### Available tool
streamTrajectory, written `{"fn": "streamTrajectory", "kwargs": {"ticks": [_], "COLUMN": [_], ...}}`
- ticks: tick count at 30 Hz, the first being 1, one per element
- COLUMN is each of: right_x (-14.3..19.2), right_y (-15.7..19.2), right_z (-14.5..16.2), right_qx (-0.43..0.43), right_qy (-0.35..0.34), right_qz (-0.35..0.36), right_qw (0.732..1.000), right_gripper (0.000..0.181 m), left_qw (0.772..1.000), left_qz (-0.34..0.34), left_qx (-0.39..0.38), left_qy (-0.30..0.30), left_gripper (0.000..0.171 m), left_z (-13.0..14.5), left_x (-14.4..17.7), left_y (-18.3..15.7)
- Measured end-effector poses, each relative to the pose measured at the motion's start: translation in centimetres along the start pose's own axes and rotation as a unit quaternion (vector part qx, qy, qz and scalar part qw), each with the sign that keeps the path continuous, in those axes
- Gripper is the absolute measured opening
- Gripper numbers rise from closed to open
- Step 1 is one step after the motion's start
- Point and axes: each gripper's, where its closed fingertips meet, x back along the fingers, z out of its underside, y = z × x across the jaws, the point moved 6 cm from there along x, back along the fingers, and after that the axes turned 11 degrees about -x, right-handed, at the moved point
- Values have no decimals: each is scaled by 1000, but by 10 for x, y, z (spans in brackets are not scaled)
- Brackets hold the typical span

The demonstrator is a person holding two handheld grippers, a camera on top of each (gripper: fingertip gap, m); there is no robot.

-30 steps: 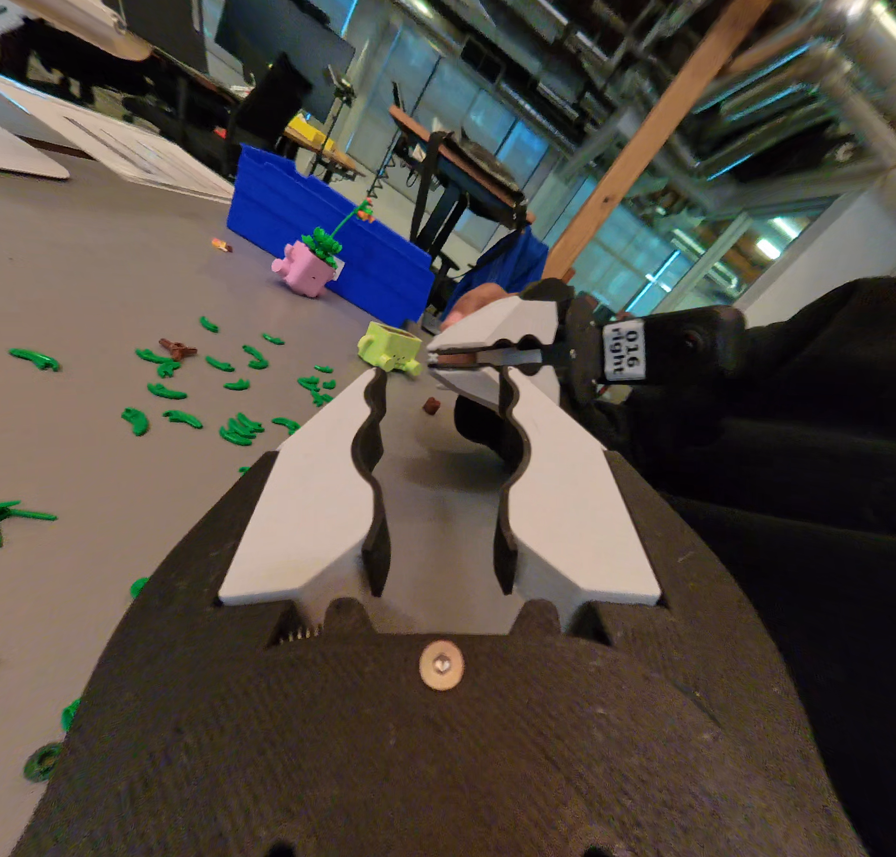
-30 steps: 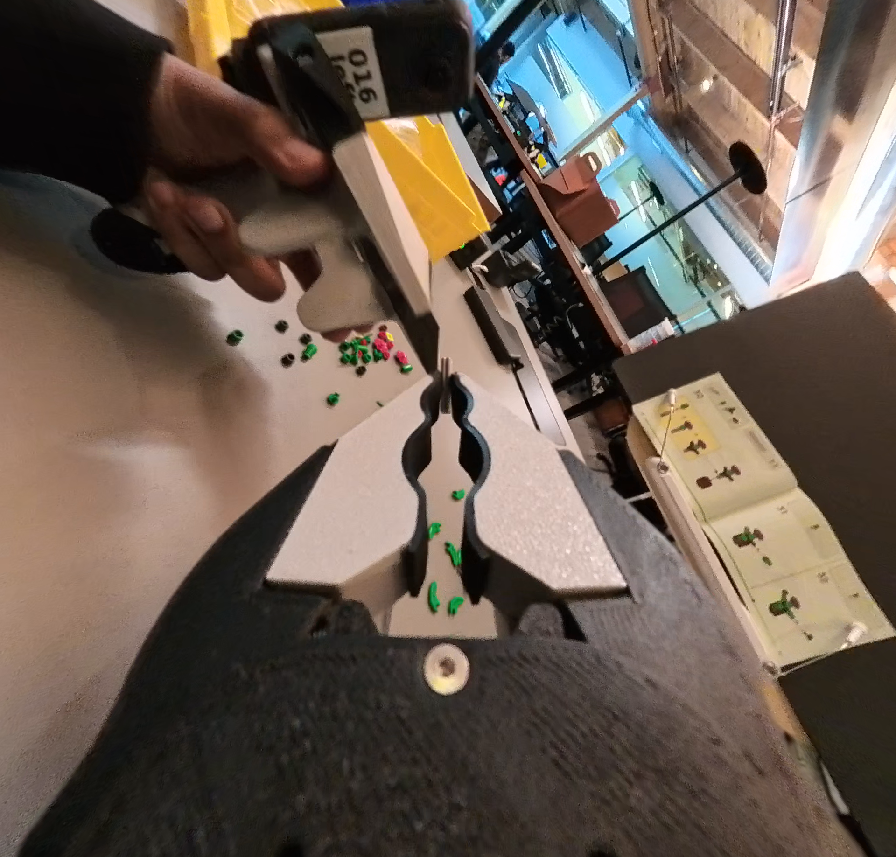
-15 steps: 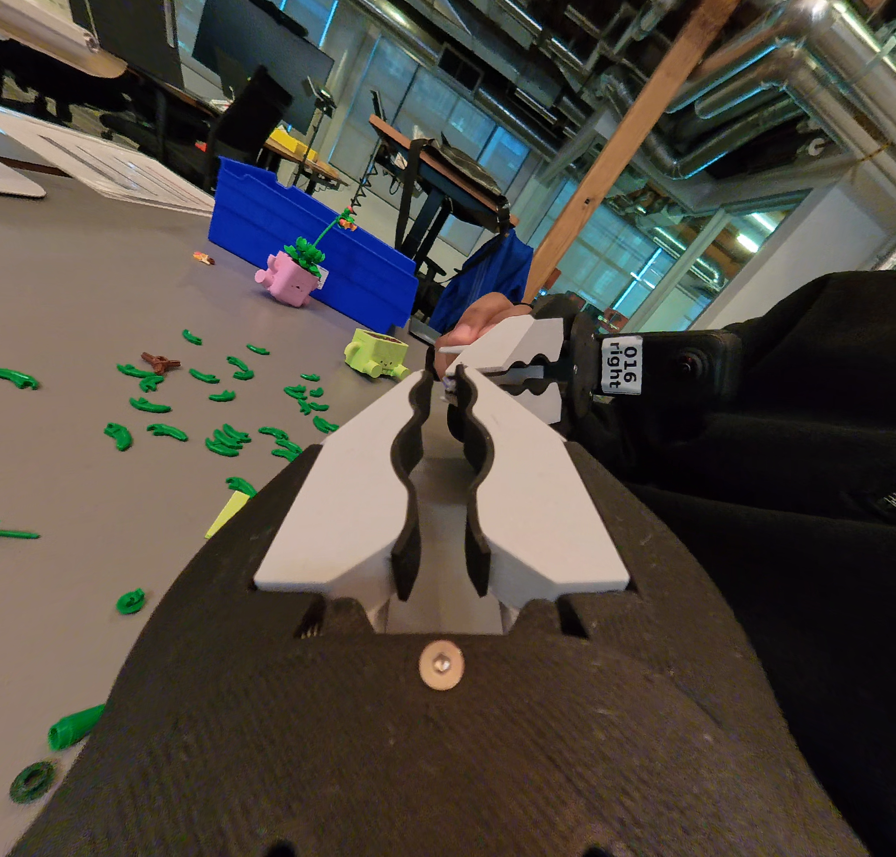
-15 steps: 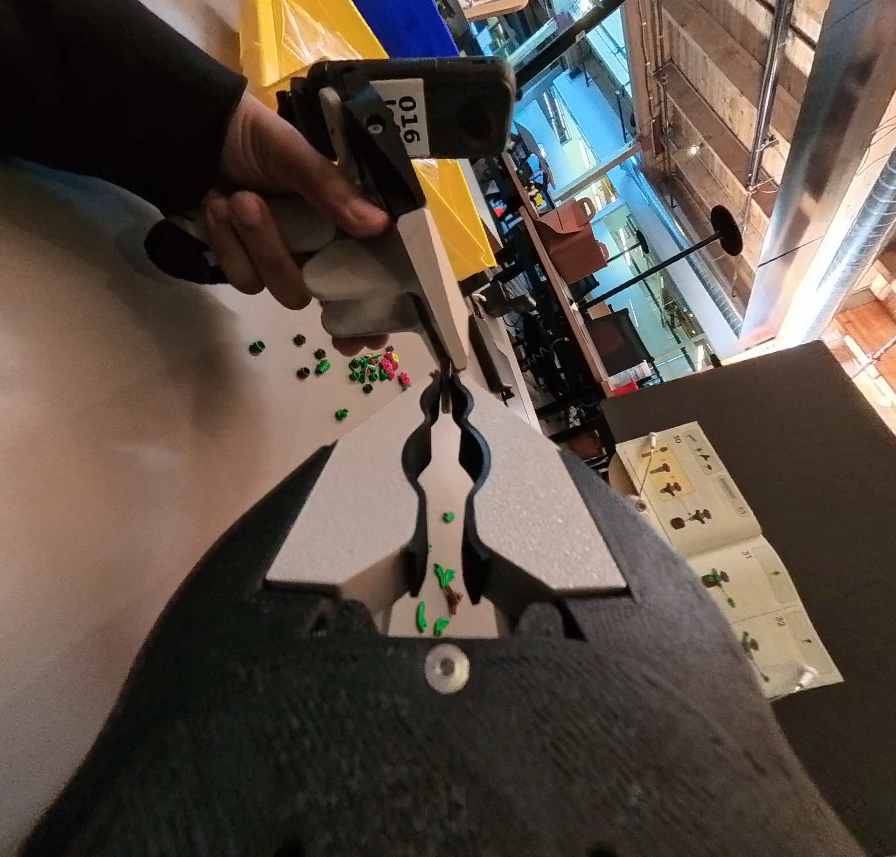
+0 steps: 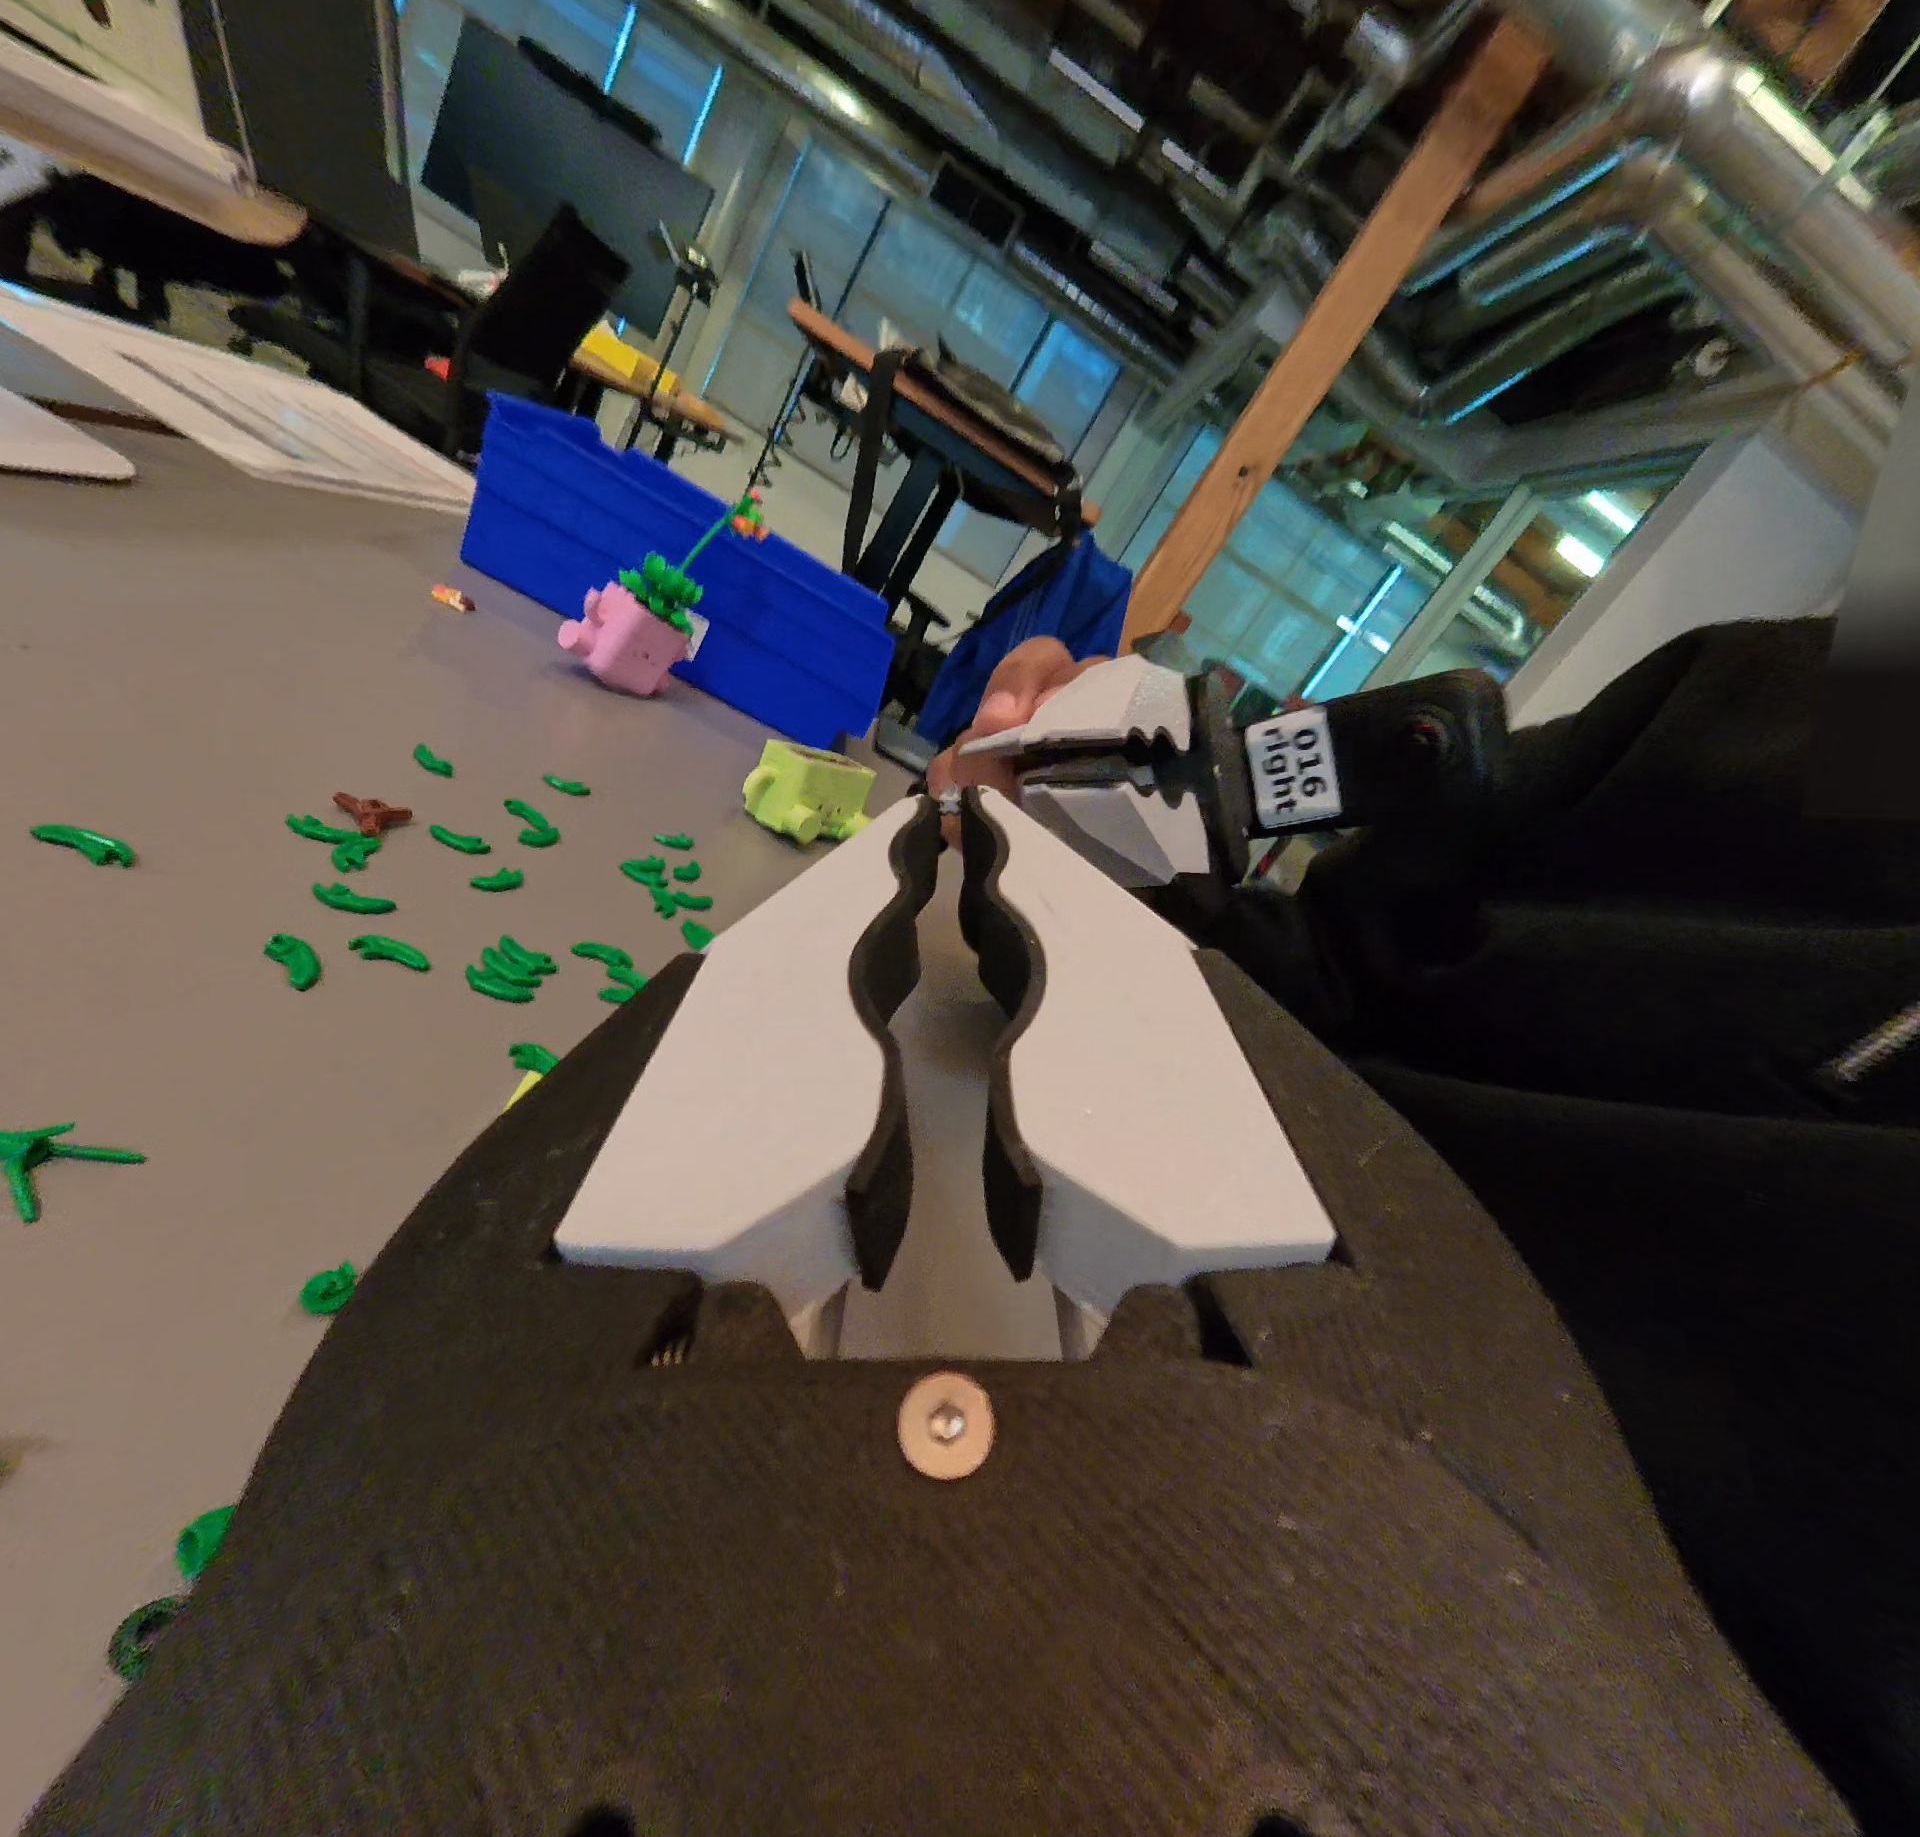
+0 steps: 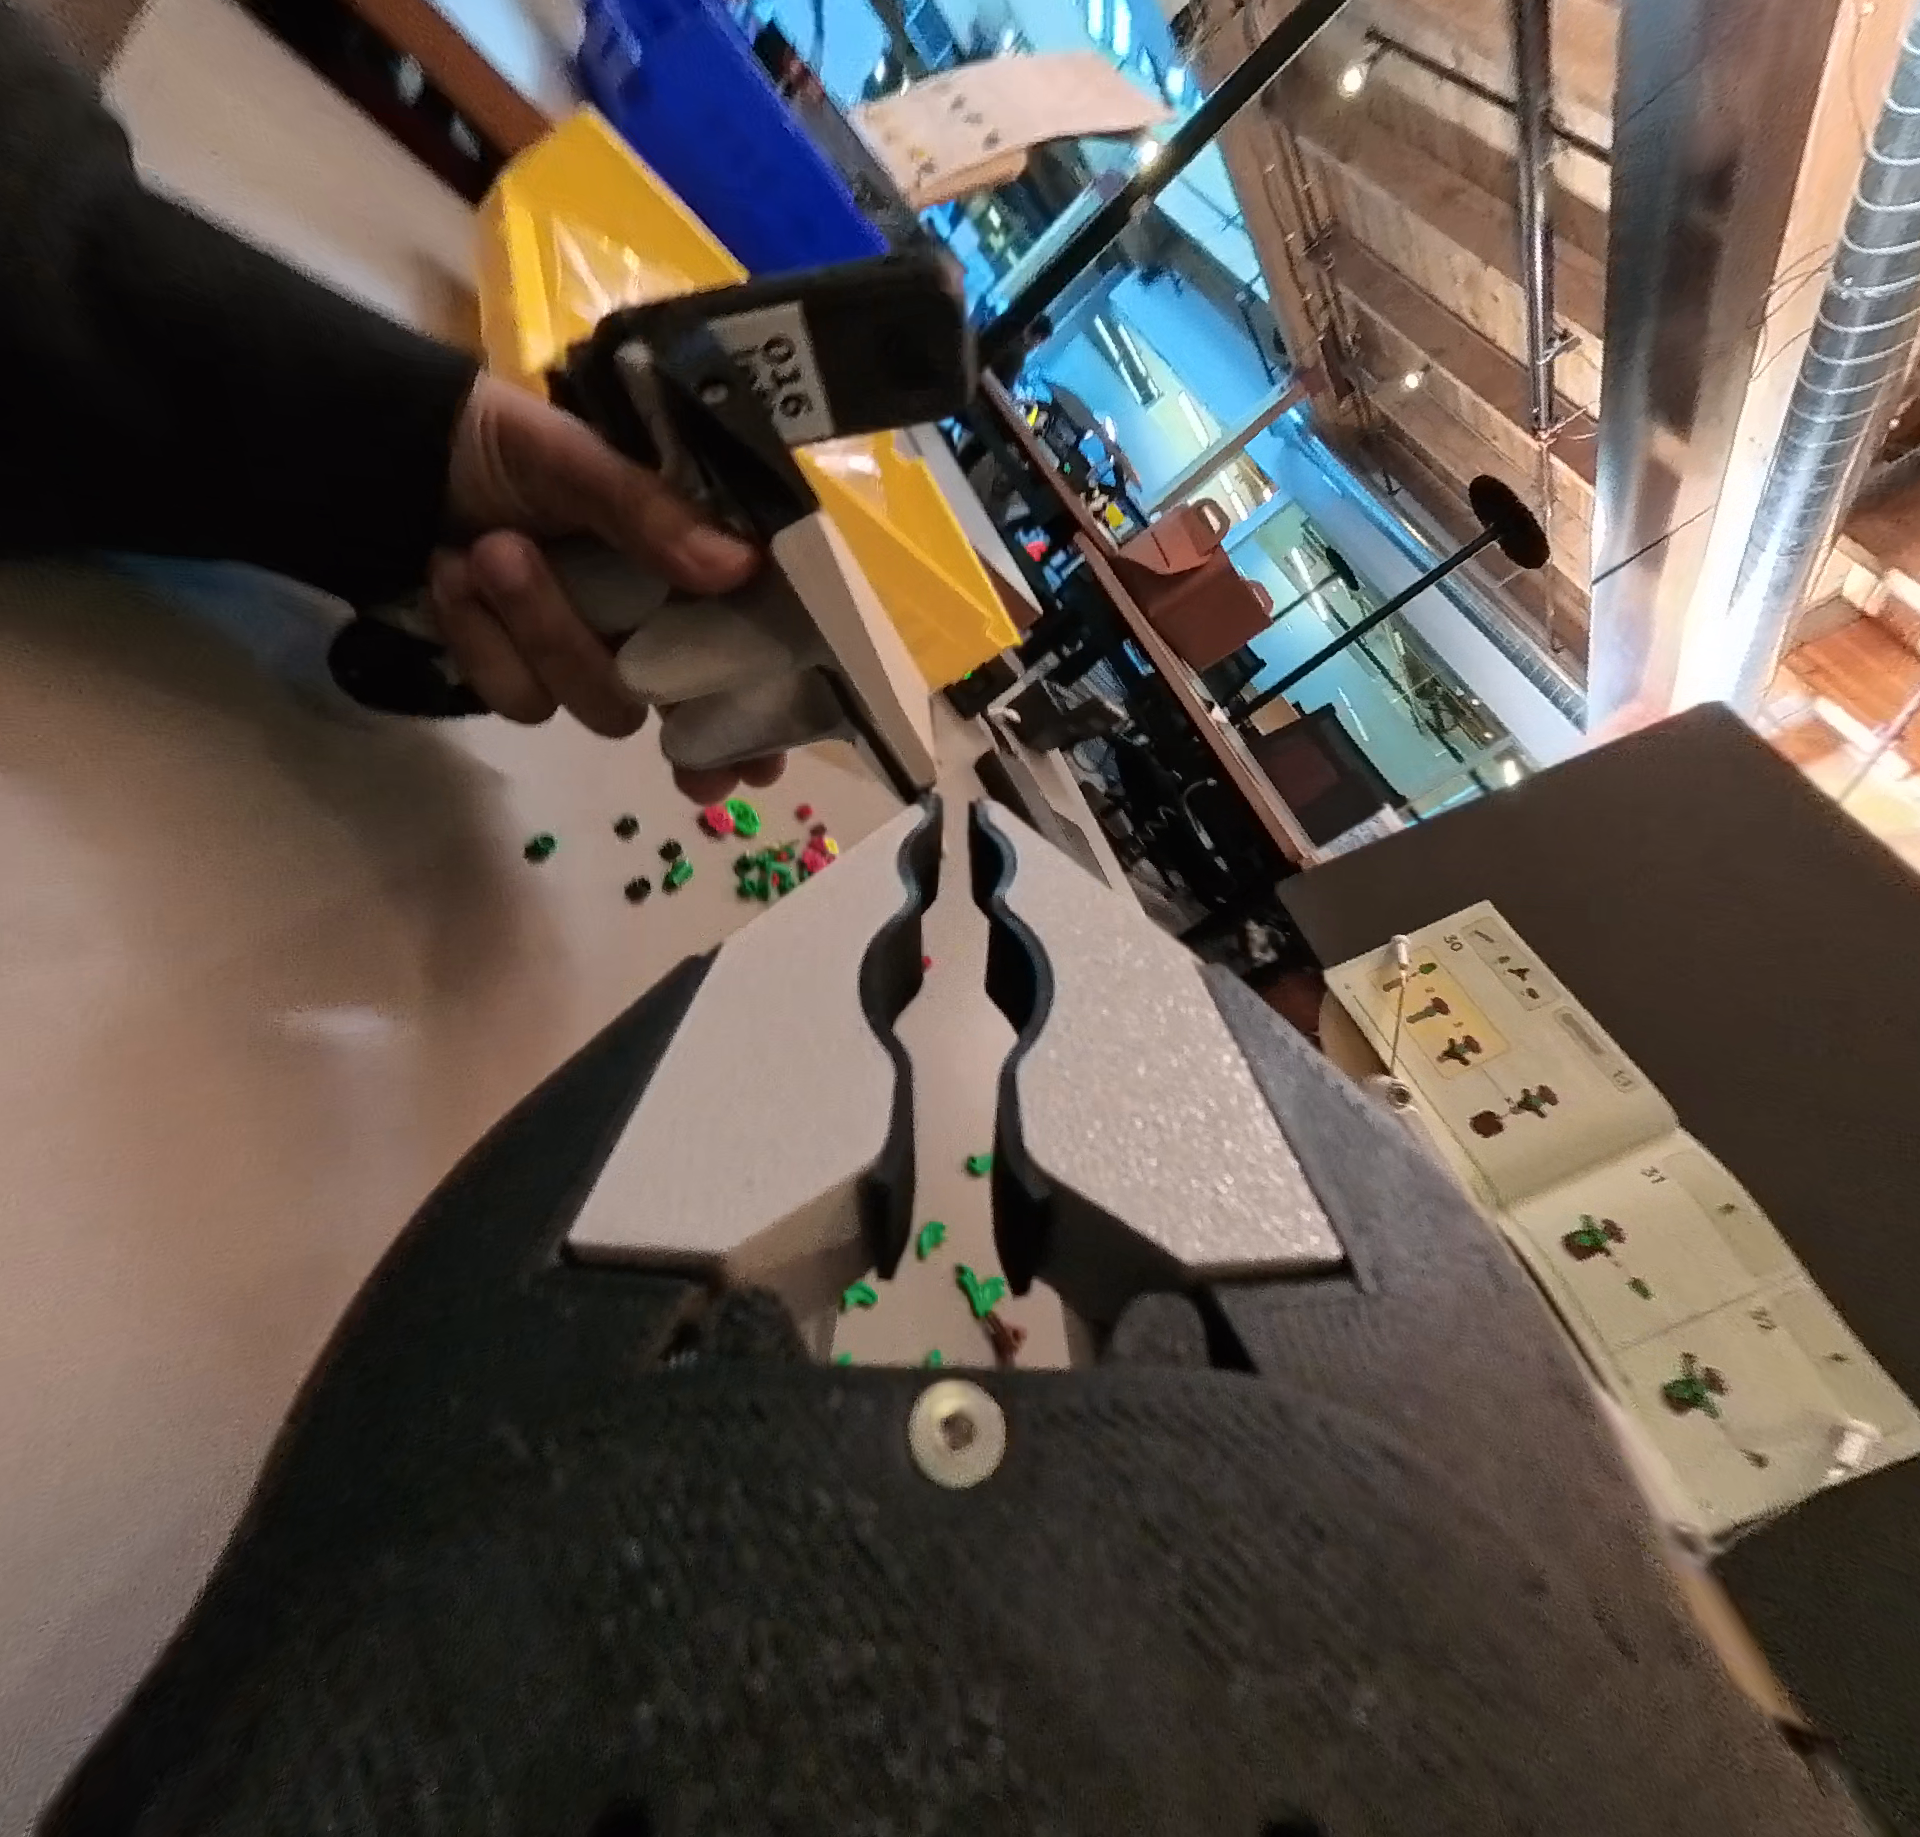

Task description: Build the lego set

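My left gripper is shut on a tiny whitish lego piece at its tips, held above the grey table. My right gripper comes in from the right in the left wrist view, tip to tip with the left one. Its jaws stand a narrow gap apart with nothing between them. A lime green lego pot and a pink pot with a plant stand beyond. Several green leaf pieces and a brown branch piece lie to the left.
A blue bin stands behind the pink pot. A yellow bin is behind the left hand. An open instruction booklet hangs on a dark board to the right. Small pink and green pieces lie in a pile. Only a small space, under 4 cm, lies between the two pairs of fingers.
My left gripper closed from wide open onto the tiny piece that the right gripper held. The right jaws have parted slightly and no longer hold it.
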Motion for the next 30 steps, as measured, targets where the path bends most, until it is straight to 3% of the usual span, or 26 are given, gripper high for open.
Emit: {"fn": "streamTrajectory", "kwargs": {"ticks": [5, 11, 30], "right_x": [5, 6, 7], "right_y": [-12, -13, -7], "right_z": [-5, -10, -7], "right_qx": [-116, -213, -232], "right_qy": [-34, -69, -72], "right_qz": [-23, -80, -111], "right_qw": [992, 971, 964], "right_gripper": [13, 17, 3], "left_qw": [997, 994, 993], "left_qz": [45, 85, 111], "left_qx": [15, 19, 24], "left_qy": [-63, -64, -39], "left_gripper": [1, 1, 1], "left_z": [-13, -13, -5], "left_x": [10, 1, -12], "left_y": [-8, -16, -20]}}
